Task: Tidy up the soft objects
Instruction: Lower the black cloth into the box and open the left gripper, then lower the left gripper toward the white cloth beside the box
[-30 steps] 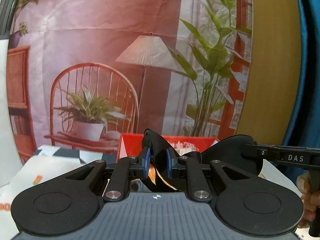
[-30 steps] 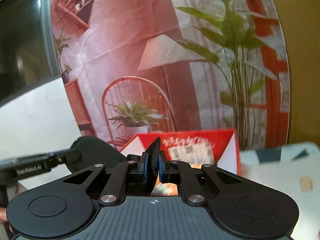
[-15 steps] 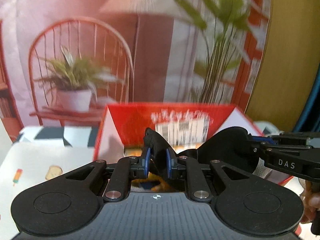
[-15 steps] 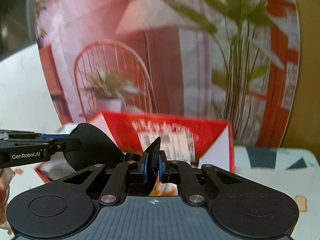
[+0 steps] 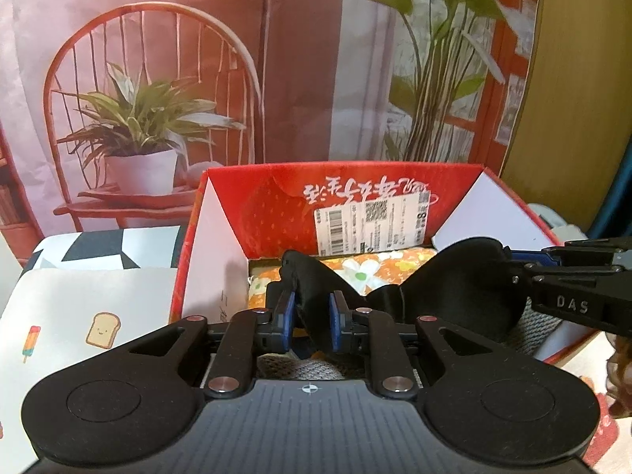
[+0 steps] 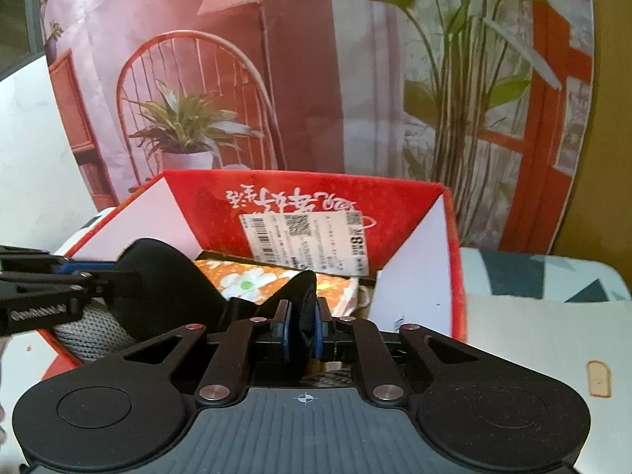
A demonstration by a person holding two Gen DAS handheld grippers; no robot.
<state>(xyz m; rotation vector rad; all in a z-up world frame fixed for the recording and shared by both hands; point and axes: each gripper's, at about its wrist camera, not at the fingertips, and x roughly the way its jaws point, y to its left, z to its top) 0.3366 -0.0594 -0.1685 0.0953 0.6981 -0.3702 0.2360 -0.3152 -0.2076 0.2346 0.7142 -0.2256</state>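
1. Left tool (image 5: 310, 318) has one end of the black soft item (image 5: 454, 288) between its blue pads, and its jaws are opening, so the grip is easing.
2. Right tool (image 6: 303, 326) has the other end of that item between its pads, jaws likewise opening.
3. Black soft item hangs stretched between both tools, over the near side of the red box (image 5: 272, 197).
4. Inside the red box already lie an orange flowered cloth (image 5: 379, 264) and a grey knitted piece (image 6: 89, 326), so part of the sorting looks done; the release is what is left for this piece.
5. Compared with a second ago, both tools have dropped and tipped toward the red box, whose inside now shows; the pads then pinched tight.
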